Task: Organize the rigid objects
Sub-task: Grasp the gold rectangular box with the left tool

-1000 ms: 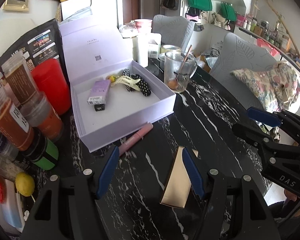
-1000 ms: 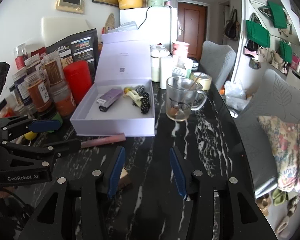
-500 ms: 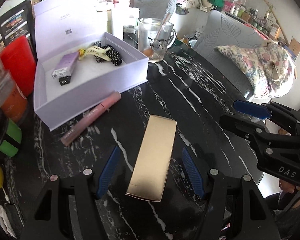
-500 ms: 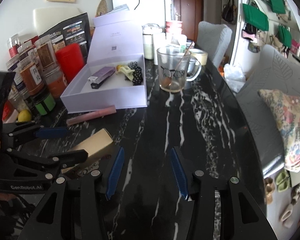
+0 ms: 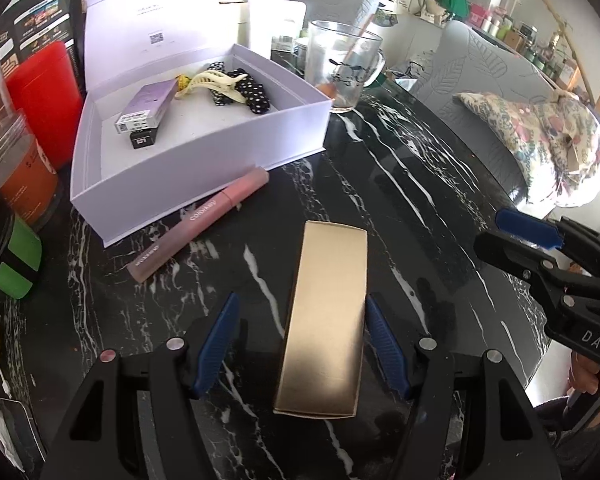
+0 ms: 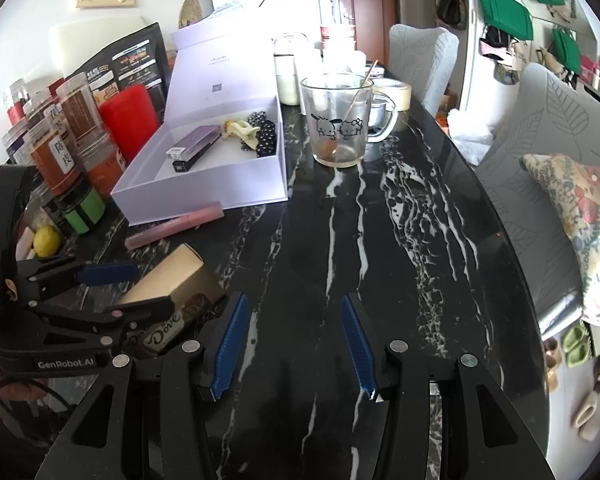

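Note:
A gold carton (image 5: 324, 320) lies flat on the black marble table, lengthwise between the fingers of my left gripper (image 5: 300, 308). The jaws stand open: the right pad (image 5: 384, 344) is close beside the carton's edge, the left pad is well apart from it. In the right wrist view the carton (image 6: 168, 276) shows a Dove label on its side, with the left gripper (image 6: 154, 286) straddling it. My right gripper (image 6: 294, 308) hovers open over bare table, nothing between its fingers. A pink tube (image 5: 198, 224) lies before the open lilac box (image 5: 204, 168), which holds a purple packet (image 5: 148, 104) and hair clips (image 5: 236, 88).
A glass mug (image 6: 338, 120) with a stirrer stands behind the lilac box. Jars (image 6: 60, 148), a red canister (image 5: 44, 92) and a lemon (image 6: 46, 240) crowd the left side. A chair with a floral cushion (image 5: 540, 140) sits past the table's right edge.
My left gripper has sunk and tipped downward, so the gold carton now lies between its fingers. The right gripper has lowered a little. Neither pair of jaws has changed width.

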`<control>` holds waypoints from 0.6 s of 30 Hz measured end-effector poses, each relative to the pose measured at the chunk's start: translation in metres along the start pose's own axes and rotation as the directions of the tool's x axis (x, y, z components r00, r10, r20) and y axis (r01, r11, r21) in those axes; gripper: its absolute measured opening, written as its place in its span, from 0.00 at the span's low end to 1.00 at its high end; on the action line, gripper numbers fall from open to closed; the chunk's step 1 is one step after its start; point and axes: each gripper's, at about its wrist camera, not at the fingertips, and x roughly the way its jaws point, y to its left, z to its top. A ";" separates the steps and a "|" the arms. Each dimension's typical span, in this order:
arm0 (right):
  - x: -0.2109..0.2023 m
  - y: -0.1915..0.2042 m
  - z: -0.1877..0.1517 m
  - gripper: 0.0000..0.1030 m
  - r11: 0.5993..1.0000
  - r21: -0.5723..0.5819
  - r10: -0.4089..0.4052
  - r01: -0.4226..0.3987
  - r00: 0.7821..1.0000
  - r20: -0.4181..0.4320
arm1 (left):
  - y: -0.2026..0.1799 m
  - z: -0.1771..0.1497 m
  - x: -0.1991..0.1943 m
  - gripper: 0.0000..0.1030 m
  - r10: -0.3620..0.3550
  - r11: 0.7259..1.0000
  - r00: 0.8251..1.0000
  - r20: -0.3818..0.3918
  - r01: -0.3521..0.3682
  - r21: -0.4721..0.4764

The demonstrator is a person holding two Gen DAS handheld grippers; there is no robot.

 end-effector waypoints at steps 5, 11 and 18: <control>0.004 0.002 0.001 0.47 1.000 -0.008 0.004 -0.004 1.000 -0.006 | 0.016 0.001 0.000 0.63 0.003 0.999 1.000 0.003 -0.002 -0.046; 0.011 0.006 0.003 0.47 1.000 -0.019 0.015 -0.015 1.000 -0.018 | 0.034 -0.004 0.000 0.63 0.060 0.995 0.998 -0.001 -0.060 -0.079; 0.025 0.018 0.005 0.47 0.998 -0.047 0.036 -0.038 0.998 -0.041 | 0.043 -0.018 0.004 0.60 0.059 0.995 0.998 0.011 -0.058 -0.080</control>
